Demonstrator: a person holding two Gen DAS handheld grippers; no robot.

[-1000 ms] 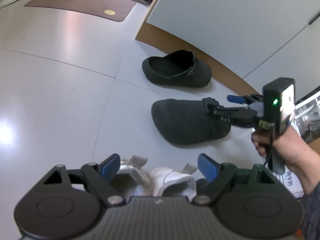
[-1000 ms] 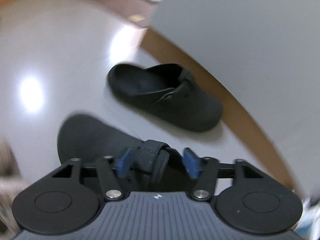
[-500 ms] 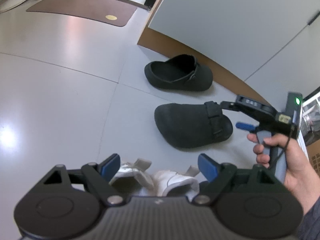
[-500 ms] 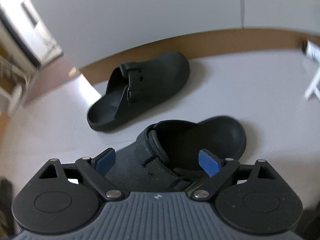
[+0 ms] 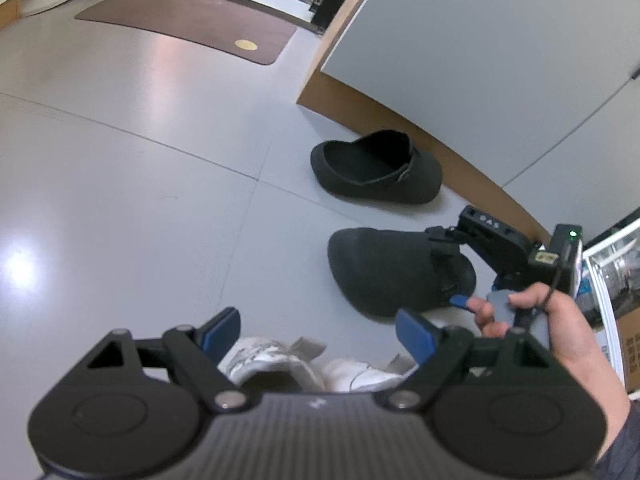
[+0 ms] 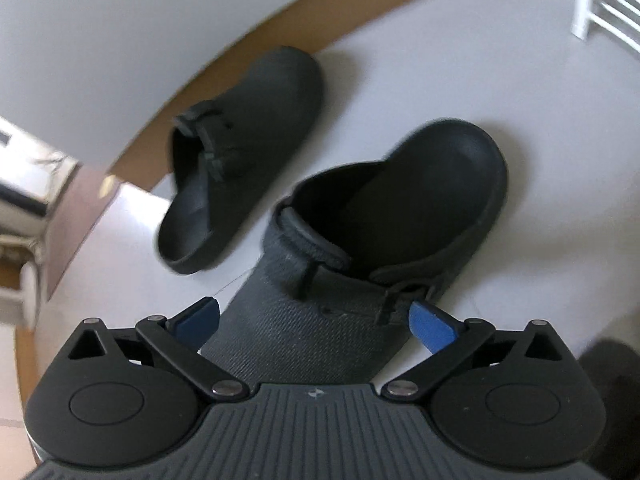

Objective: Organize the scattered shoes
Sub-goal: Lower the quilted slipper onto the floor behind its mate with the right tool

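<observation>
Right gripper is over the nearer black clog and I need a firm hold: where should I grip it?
Grip the nearer black clog across its strapped upper, from above: the right gripper, open, already straddles that raised, firm-looking band, and the open heel behind offers only a low rim.

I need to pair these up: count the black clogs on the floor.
2. One black clog lies by the wall's wooden baseboard; the other black clog lies nearer, under the open right gripper. More may lie out of frame.

The right gripper (image 6: pixel 316 316) let go of the near clog (image 6: pixel 384 240), jaws now spread
</observation>
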